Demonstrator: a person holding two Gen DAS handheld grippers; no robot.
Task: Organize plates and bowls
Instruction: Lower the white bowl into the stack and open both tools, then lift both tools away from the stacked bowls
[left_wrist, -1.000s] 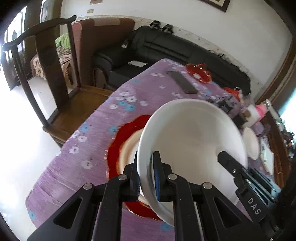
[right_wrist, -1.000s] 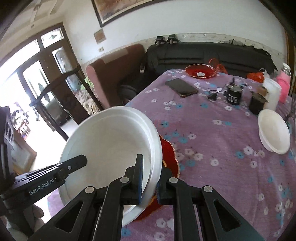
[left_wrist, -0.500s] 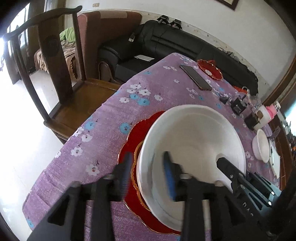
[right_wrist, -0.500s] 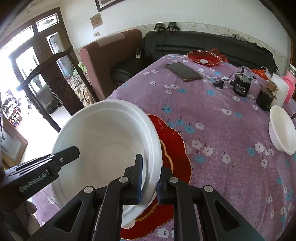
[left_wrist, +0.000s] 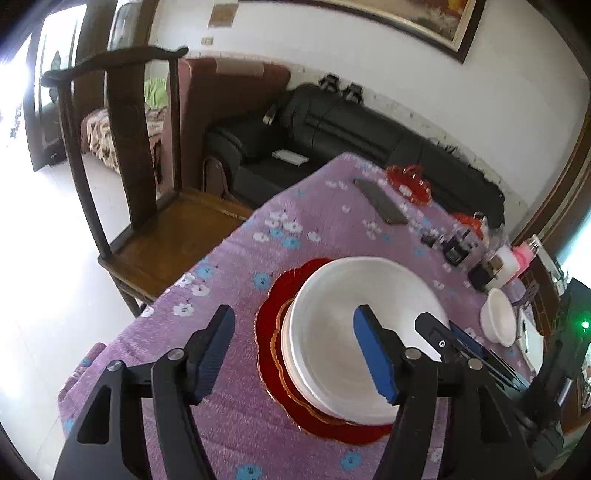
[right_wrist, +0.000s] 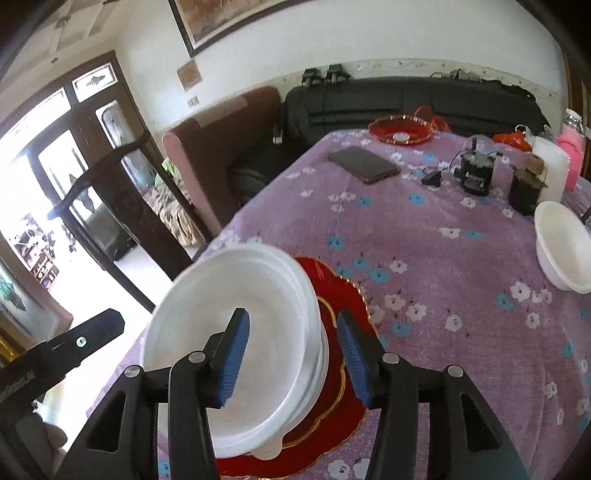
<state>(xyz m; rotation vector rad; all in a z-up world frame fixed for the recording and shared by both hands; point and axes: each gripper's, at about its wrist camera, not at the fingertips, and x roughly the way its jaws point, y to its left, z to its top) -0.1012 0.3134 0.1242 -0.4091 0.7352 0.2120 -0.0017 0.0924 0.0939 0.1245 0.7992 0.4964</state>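
While both my jaws have just been opening, I am releasing the white bowl (left_wrist: 354, 332) | sitting lower centre on the red plate (left_wrist: 269, 332) | left gripper (left_wrist: 291, 350) spread | right gripper (right_wrist: 291, 354) spread, rim between, unpinched | withdrawing straight, avoiding tipping.

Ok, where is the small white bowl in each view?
Left wrist view: small white bowl at the right edge, right of the big bowl.
Right wrist view: small white bowl at the right edge, halfway up.
Shared landmark: the phone.
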